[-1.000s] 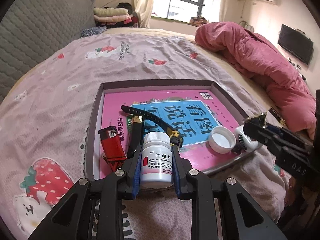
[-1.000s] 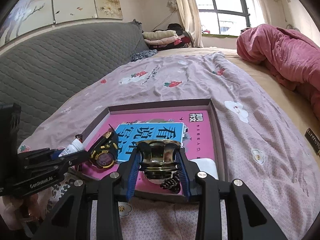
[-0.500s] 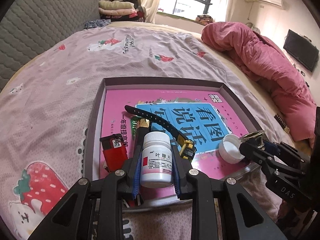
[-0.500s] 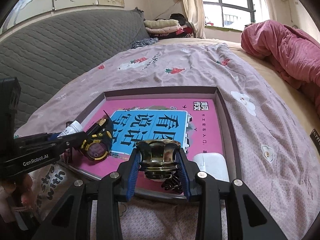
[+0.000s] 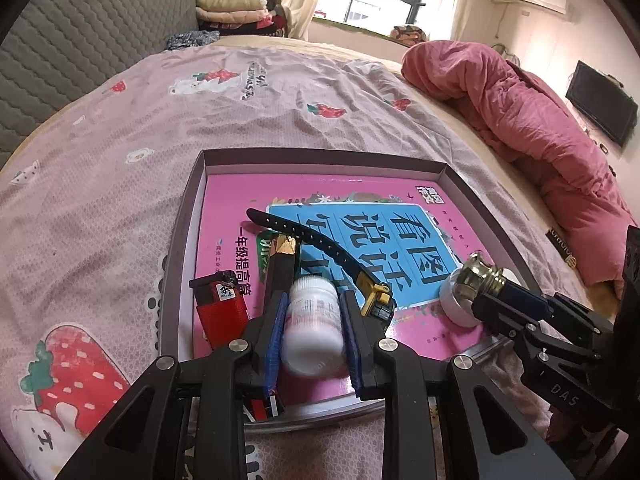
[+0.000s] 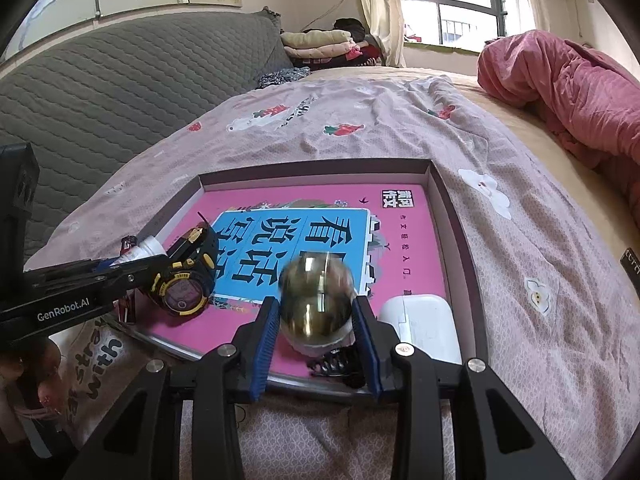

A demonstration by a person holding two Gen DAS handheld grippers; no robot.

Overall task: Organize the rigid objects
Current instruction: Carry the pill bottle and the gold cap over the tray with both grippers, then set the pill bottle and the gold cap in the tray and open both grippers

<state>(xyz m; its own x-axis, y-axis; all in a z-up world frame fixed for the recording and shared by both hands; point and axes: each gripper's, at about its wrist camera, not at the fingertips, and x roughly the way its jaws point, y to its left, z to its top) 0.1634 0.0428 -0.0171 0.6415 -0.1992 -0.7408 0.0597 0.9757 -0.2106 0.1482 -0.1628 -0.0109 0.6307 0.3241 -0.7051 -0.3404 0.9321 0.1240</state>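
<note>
A white pill bottle (image 5: 314,324) is between the blue pads of my left gripper (image 5: 314,300), low over the near edge of a dark-rimmed tray (image 5: 320,156). The jaws are opening. The bottle is blurred and tipped, loose between the pads. My right gripper (image 6: 316,304) is shut on a brass-coloured metal piece (image 6: 316,300), which is also blurred, over the tray's near right part. In the left wrist view that piece (image 5: 478,276) sticks out past the right gripper (image 5: 504,296).
A pink book (image 6: 404,240) lines the tray. On it lie a black-and-yellow watch (image 6: 182,292), a red lighter (image 5: 220,308), a black-and-gold stick (image 5: 282,264), a white cap (image 5: 454,308), a white case (image 6: 420,328) and a black clip (image 6: 336,364). A pink duvet (image 5: 540,128) lies right.
Both grippers have sunk a little toward the tray. The pill bottle and the brass piece, sharp and upright before, are now blurred and tipped between the pads.
</note>
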